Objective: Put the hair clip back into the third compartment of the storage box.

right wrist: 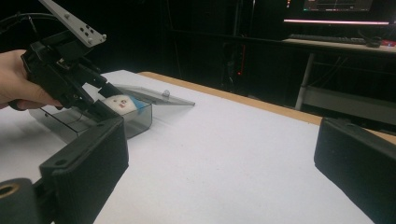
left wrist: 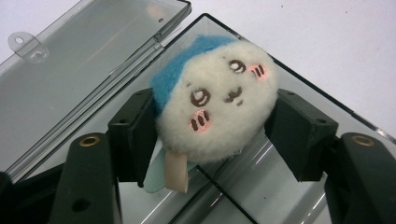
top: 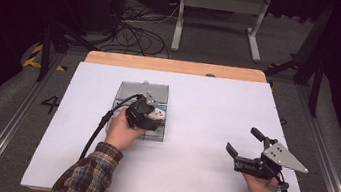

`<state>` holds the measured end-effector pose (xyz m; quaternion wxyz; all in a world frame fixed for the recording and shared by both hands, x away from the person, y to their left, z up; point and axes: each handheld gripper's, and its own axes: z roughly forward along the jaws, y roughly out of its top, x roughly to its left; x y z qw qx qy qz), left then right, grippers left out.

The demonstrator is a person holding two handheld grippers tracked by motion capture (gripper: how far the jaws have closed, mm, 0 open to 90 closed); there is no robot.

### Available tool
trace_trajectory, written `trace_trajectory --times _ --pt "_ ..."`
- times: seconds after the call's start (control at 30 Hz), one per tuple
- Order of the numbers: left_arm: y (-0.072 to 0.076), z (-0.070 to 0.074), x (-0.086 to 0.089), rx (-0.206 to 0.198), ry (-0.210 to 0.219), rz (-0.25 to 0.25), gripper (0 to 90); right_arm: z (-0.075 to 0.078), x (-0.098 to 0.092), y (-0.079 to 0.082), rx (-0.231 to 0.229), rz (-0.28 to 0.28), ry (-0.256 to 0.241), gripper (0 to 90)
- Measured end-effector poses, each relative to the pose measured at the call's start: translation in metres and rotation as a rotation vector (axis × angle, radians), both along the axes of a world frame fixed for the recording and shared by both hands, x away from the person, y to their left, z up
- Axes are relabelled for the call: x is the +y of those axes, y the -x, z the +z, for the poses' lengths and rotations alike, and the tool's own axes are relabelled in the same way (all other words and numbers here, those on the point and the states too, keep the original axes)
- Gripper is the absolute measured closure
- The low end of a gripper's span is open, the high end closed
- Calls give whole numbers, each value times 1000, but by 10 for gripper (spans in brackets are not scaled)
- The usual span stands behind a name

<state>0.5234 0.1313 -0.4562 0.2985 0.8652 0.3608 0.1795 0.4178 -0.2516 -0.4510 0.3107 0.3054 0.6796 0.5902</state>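
A small white plush face with a blue cap point(left wrist: 217, 100) is pinched between the black jaws of my left gripper point(left wrist: 215, 135). It hangs inside the outline of a clear grey plastic box point(left wrist: 303, 95), and I cannot tell whether it touches the bottom. The box's hinged lid point(left wrist: 79, 70) lies flat and open beside it. In the high view the left gripper point(top: 148, 115) is over the box point(top: 123, 94) at centre left, with the plush point(top: 156, 115) at its tip. My right gripper point(top: 242, 140) rests open at the lower right, with nothing in it.
The white table top point(top: 209, 96) has a wooden strip point(top: 172, 66) along its far edge. Cables and a metal stand point(top: 220, 12) lie on the floor beyond. In the right gripper view, the left gripper point(right wrist: 100, 100) and the plush point(right wrist: 120, 103) are at far left.
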Motion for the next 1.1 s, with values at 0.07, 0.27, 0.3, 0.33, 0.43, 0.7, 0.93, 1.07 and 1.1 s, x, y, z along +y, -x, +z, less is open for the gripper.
trace_trajectory --times 0.07,0.27,0.3,0.33,0.43,0.7,0.93,1.07,1.1 --pt "0 0 0 2 8 4 337 0 0 0 -1 0 0 37" --pt "1 2 2 0 12 7 267 0 0 0 -1 0 1 37" --pt "1 2 2 -2 11 8 254 0 0 0 -1 0 0 37" --pt "1 3 3 -6 11 10 242 0 0 0 0 1 0 37" --pt "2 6 5 -10 16 7 203 0 -1 0 -1 3 -2 37" --pt "8 19 12 -51 87 -19 230 0 0 0 1 7 -4 36" --pt "12 24 16 -69 107 -28 615 0 0 0 0 2 5 36" --pt "12 24 18 -64 113 -27 824 0 0 0 1 0 0 36" --pt "12 24 18 -62 114 -27 860 0 -1 0 0 -1 2 36"
